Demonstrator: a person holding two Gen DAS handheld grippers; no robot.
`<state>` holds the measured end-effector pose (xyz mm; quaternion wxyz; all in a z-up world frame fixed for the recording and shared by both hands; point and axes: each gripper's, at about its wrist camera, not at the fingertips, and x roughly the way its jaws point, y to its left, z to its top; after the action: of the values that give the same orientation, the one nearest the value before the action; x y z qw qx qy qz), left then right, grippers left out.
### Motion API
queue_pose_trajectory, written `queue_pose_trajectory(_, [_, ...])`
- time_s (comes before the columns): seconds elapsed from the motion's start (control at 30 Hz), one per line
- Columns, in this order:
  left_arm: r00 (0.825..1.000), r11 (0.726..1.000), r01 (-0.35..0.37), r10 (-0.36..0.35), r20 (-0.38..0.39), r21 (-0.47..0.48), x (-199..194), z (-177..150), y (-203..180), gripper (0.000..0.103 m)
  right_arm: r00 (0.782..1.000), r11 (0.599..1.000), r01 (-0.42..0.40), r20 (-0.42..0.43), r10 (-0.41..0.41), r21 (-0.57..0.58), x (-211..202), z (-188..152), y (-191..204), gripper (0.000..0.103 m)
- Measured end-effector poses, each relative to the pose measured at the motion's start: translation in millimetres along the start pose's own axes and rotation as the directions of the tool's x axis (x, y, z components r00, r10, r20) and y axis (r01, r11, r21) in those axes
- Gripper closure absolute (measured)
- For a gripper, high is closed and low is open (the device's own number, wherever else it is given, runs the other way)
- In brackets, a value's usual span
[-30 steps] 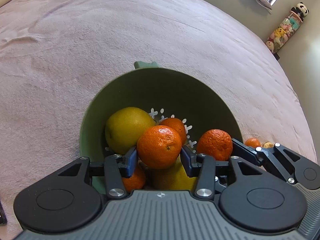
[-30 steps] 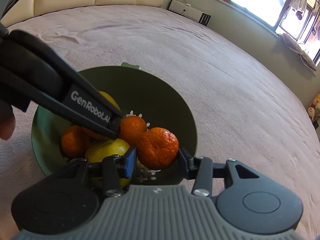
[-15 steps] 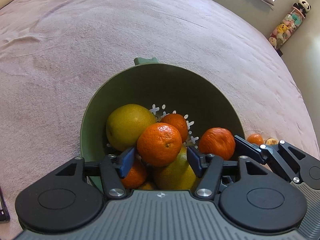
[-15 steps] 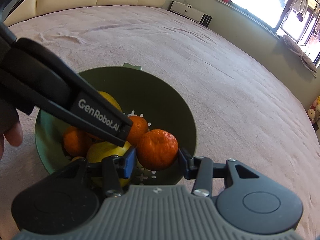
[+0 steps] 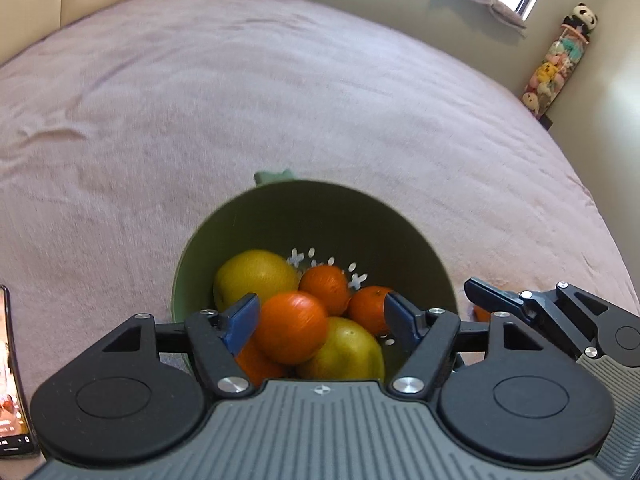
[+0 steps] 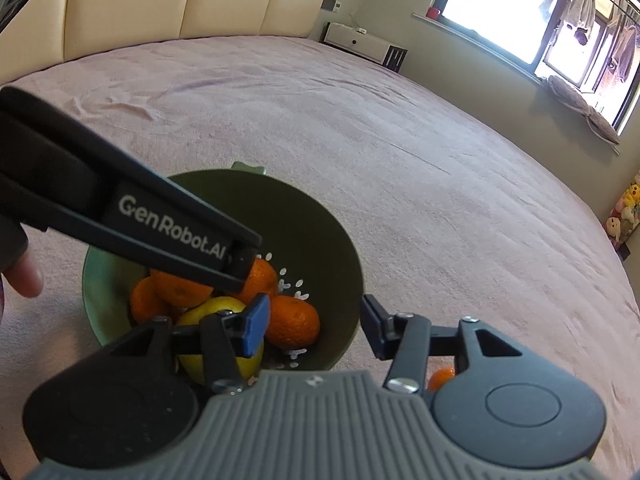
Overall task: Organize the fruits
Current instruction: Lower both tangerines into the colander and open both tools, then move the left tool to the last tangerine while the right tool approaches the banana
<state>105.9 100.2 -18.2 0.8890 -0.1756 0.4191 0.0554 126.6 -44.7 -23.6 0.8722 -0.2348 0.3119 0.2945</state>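
1. Both hand-held grippers gape wide and empty over the green colander on the bed: left hand-held gripper, right hand-held gripper.
2. Oranges and yellow fruit lie heaped inside.
3. A stray orange lies on the bed just beside the colander; best lifted clear of the rim.

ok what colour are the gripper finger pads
Blue pads, clearest in the right wrist view.

At frame centre, a green colander with white perforations holds orange mandarins and yellow lemons on a mauve bedspread.
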Motion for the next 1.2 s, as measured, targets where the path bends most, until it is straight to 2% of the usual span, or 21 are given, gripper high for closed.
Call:
queue_pose_trajectory(0.07, [1.000,1.000,0.000,-0.001,0.020,0.007,-6,-1,-3,0.020,1.000,1.000,-0.001,0.009,0.001,0.019,-8,0,-7,0.054])
queue_pose_trajectory(0.2, [0.997,1.000,-0.010,0.009,0.073,0.019,-17,-4,-9,0.020,0.999,0.997,-0.005,0.037,0.002,0.073,-19,2,-12,0.039])
queue_pose_trajectory(0.43, [0.989,0.996,-0.020,0.006,0.148,0.088,-34,-10,-31,0.020,0.999,0.990,0.023,0.041,-0.029,0.139,-39,-4,-30,0.038])
queue_pose_trajectory(0.8, [0.994,0.972,0.008,-0.034,0.107,0.234,-27,-31,-77,0.020,0.996,0.969,0.085,-0.038,-0.078,0.232,-56,-40,-64,0.037])
queue_pose_trajectory(1.2, [0.997,0.942,0.058,-0.074,0.035,0.332,-8,-53,-116,0.022,0.984,0.909,0.165,-0.127,-0.125,0.383,-58,-84,-110,0.037])
